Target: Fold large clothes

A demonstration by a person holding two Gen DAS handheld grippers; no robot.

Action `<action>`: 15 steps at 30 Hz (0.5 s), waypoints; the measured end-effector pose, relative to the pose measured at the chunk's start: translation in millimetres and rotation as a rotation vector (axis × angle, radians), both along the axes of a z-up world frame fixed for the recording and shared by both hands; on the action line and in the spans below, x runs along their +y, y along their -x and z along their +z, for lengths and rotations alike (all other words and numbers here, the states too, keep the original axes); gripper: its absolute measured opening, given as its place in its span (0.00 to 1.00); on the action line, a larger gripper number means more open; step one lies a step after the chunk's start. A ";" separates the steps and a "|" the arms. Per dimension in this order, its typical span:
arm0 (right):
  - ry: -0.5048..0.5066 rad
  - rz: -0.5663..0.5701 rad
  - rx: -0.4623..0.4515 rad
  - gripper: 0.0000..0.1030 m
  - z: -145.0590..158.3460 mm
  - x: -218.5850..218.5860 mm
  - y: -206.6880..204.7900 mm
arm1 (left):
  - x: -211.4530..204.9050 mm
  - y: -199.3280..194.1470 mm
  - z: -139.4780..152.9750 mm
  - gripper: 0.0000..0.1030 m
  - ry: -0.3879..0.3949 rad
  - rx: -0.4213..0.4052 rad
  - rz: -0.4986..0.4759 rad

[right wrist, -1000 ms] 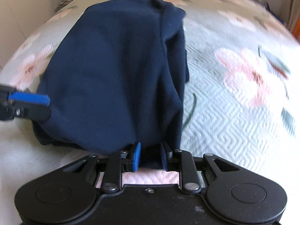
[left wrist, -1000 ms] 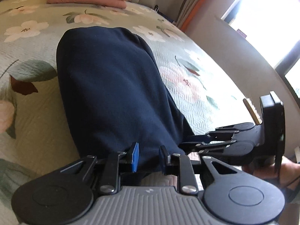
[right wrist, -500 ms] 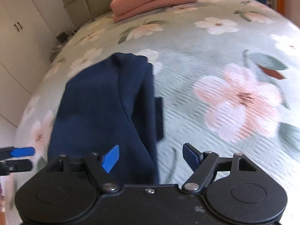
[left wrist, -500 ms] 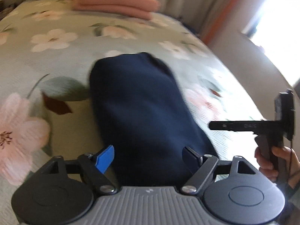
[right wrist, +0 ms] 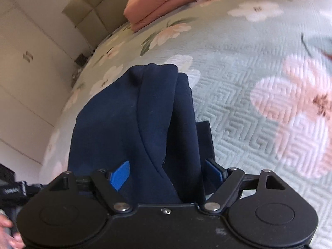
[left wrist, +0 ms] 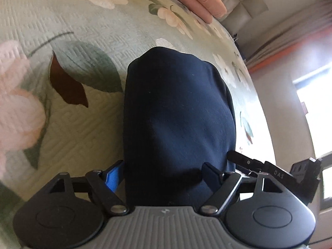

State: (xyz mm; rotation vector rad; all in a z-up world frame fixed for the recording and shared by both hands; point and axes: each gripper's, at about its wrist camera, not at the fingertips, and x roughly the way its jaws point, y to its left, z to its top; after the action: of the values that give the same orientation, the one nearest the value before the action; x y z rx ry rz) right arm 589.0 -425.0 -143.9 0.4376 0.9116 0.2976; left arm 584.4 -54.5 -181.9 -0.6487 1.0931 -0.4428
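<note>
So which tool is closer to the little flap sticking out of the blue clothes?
Right. The right tool is open just short of the flap, on that edge of the blue clothes; the left tool is open at the opposite edge.

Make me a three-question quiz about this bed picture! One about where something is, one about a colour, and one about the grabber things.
1. Where does the pink folded blanket lie?
A. at the far end of the bed
B. on the floor
C. on top of the dark garment

2. What colour is the folded garment?
A. red
B. navy blue
C. yellow

3. How do the jaws of the left gripper and the right gripper stand?
A. both open
B. both shut
C. one open, one shut

Answers:
1. A, it sits on the bedspread near the headboard.
2. B, the cloth is dark blue all over.
3. A, each pair of pads stands wide apart, with cloth between.
</note>
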 end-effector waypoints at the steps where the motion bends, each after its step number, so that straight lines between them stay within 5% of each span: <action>1: -0.018 -0.002 0.012 0.93 -4.0 -2.3 -2.0 | 0.7 -2.5 -5.4 0.81 0.021 0.012 0.005; 10: -0.212 0.003 0.071 0.95 -25.7 -12.8 -8.1 | -0.1 -10.4 -49.2 0.86 0.230 0.054 0.045; 15: -0.181 0.017 0.002 0.66 -18.1 0.0 5.8 | -6.2 -1.5 -43.8 0.63 0.217 -0.039 0.023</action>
State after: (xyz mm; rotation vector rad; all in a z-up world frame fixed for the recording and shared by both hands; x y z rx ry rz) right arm 583.2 -425.0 -162.0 0.5970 0.8946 0.3974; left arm 586.0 -60.8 -225.7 -0.8398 1.0069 -0.5569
